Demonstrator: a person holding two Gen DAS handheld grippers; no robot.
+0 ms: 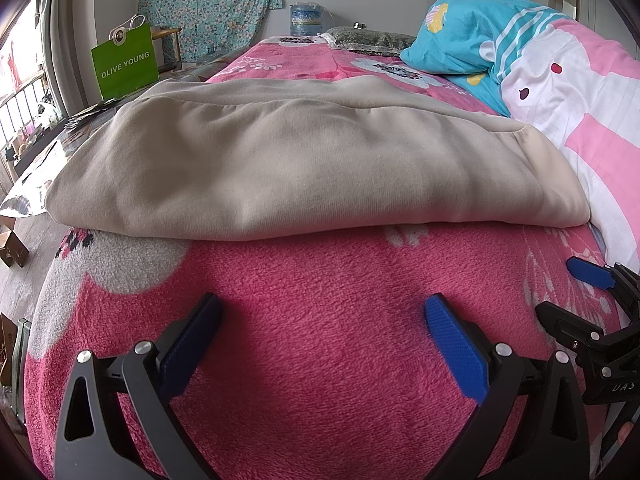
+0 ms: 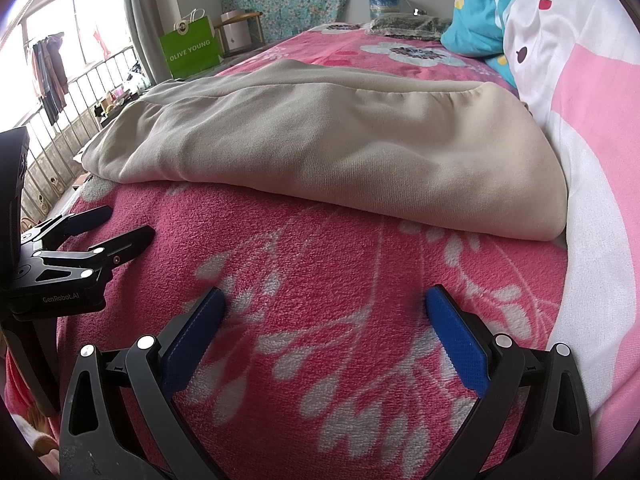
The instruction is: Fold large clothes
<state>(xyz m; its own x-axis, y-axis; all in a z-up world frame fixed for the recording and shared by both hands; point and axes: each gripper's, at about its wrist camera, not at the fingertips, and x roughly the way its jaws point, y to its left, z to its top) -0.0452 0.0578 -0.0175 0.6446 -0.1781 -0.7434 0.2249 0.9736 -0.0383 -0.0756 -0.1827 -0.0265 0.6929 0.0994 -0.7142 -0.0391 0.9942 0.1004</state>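
A beige garment (image 1: 280, 160) lies folded flat across the pink fleece bed cover (image 1: 320, 340); it also shows in the right wrist view (image 2: 360, 152). My left gripper (image 1: 322, 306) is open and empty, low over the cover, short of the garment's near edge. My right gripper (image 2: 324, 300) is open and empty too, beside the left one and the same distance from the garment. The right gripper shows at the right edge of the left wrist view (image 1: 576, 288). The left gripper shows at the left edge of the right wrist view (image 2: 128, 222).
A pink, white and blue quilt (image 1: 560, 80) is piled along the right of the bed, against the garment's right end. A green OLIVE YOUNG bag (image 1: 124, 60) stands off the bed's left side. A water jug (image 1: 306, 18) and a dark pillow (image 1: 368, 40) lie at the far end.
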